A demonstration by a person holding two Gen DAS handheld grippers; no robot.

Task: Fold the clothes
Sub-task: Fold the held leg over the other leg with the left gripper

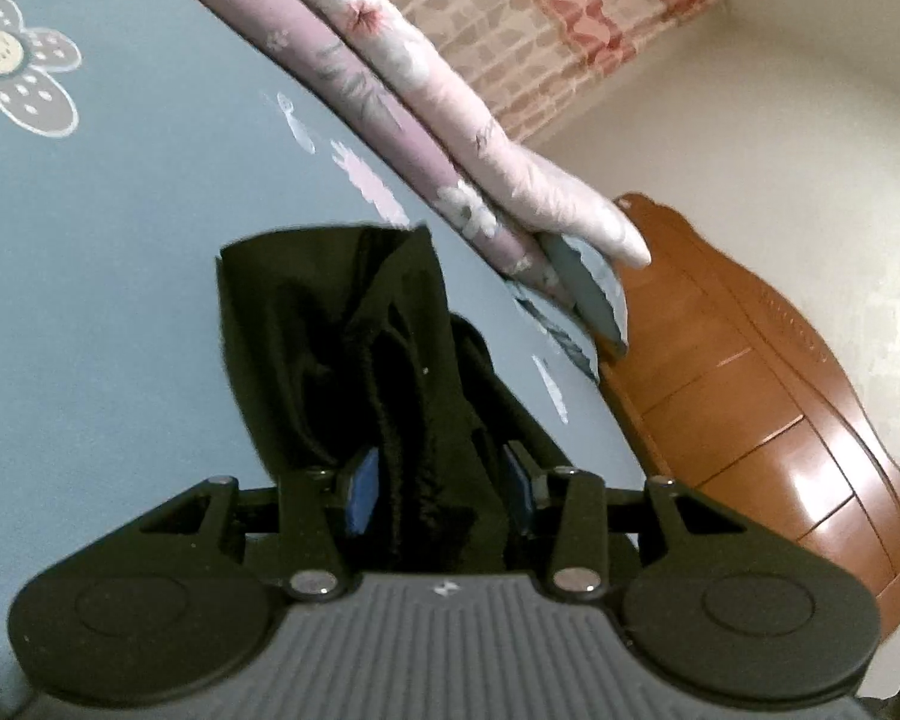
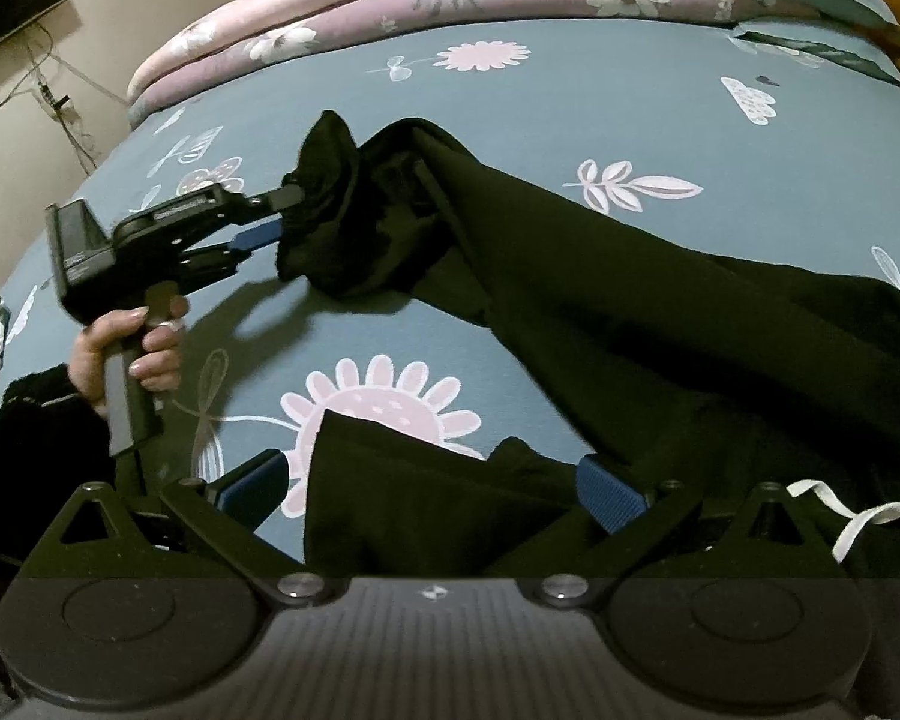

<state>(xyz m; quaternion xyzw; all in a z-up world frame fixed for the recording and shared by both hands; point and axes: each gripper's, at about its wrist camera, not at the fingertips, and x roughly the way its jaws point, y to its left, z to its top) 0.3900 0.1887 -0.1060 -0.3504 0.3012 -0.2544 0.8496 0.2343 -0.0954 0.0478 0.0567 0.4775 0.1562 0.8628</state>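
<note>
Black, soft knit, the garment point(image 2: 570, 300) sprawled limp across the blue flowered bed point(image 2: 510, 96). The left gripper point(image 2: 270, 219) pinched its bunched end between narrow fingers; the right gripper point(image 2: 438, 498) stood wide around another edge. It looked light and floppy, best held by hems or corners.

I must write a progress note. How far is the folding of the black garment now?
Early stage. Done: the black garment lies on the blue bedsheet. In hand: the left gripper pinches one bunched end and lifts it; the right gripper is wide around another edge, its grip not clear. Left: no neat fold shows yet, the cloth is rumpled, and a white drawstring hangs loose.
</note>
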